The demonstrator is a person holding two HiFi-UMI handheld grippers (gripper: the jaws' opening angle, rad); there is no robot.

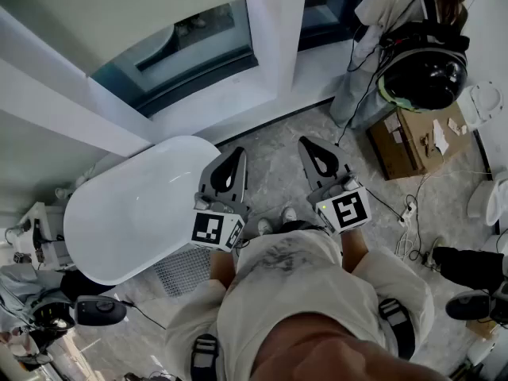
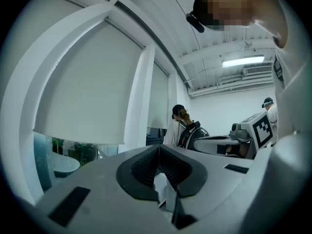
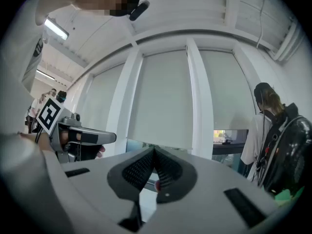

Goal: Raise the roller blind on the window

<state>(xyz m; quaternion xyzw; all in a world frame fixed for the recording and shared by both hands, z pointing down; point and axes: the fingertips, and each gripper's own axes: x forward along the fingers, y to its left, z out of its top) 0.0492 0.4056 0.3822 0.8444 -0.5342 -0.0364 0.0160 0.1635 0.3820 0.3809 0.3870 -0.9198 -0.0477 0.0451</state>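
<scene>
Before the window: left tool and right tool both clenched on nothing, level. Roller blind part-lowered, cord unseen. Advise finding cord first, then opening one tool.

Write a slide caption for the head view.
The left gripper and right gripper, jaws together, point toward the partly lowered roller blind.

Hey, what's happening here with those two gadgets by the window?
A person faces a window, holding a left gripper and a right gripper level in front. Both have jaws together and hold nothing. The roller blind ahead hangs most of the way down, leaving a strip of glass bare below; neither gripper touches it. A white bathtub sits at the left, and another person stands at the right.
</scene>
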